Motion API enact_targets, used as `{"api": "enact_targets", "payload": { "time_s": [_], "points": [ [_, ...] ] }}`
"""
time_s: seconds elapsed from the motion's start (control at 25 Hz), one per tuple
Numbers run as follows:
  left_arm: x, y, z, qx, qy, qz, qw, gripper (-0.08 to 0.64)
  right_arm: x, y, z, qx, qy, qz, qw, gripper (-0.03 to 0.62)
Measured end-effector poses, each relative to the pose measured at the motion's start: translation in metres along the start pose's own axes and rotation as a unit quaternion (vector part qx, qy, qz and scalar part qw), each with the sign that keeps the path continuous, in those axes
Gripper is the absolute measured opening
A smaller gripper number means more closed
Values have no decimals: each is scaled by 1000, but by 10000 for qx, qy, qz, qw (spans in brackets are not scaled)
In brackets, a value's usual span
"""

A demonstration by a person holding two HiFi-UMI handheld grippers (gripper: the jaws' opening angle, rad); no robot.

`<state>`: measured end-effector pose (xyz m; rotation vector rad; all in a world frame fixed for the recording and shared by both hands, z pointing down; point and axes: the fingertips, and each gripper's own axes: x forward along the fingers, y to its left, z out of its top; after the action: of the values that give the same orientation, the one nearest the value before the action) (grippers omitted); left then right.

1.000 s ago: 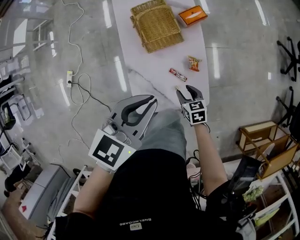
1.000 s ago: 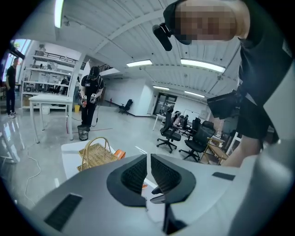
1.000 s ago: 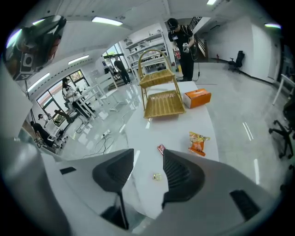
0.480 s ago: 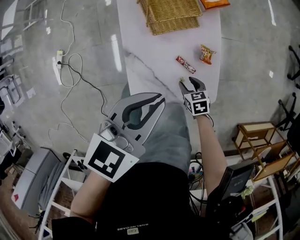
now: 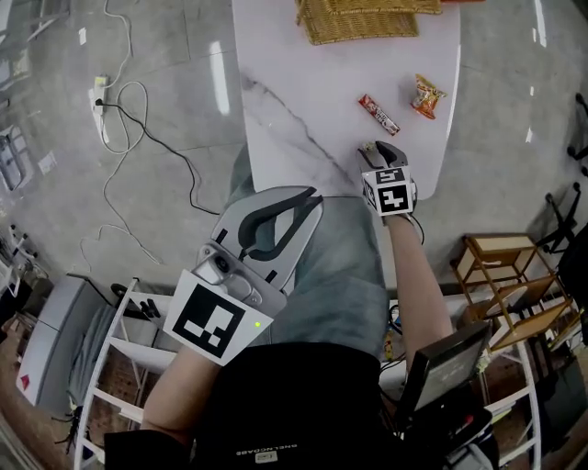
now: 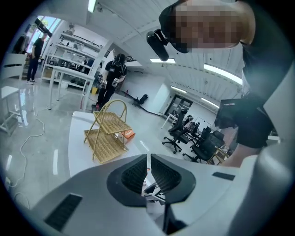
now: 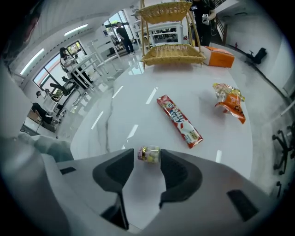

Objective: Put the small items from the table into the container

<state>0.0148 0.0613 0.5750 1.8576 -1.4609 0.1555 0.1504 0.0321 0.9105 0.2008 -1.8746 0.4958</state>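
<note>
A small clear jar of candies lies on the white marble table, and my right gripper is shut on it near the table's front edge. Just beyond lie a red candy bar and an orange snack packet. The two-tier wicker basket stands at the far end. My left gripper is shut on nothing and hovers over the person's lap, short of the table.
An orange box sits beside the basket. On the floor to the left are a power strip with cables. A wooden stool stands right of the table, and a metal rack is at lower left.
My right gripper moved forward to the small jar and its jaws closed in on it. The head view tilted, so the table slid up. The left gripper stayed shut over the lap.
</note>
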Motion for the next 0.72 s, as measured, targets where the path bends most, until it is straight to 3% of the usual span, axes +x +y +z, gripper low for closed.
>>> {"api": "enact_targets", "payload": {
  "time_s": [0.44,0.72],
  "points": [
    [7,31,-12,-243,-65,56,9997,8,-6,-4,6,60,-7,-171,9998,153],
    [1,34,10,-125,-152,19,9998,8,-52,-10,73,141,-668,-333,9971,153]
  ]
}}
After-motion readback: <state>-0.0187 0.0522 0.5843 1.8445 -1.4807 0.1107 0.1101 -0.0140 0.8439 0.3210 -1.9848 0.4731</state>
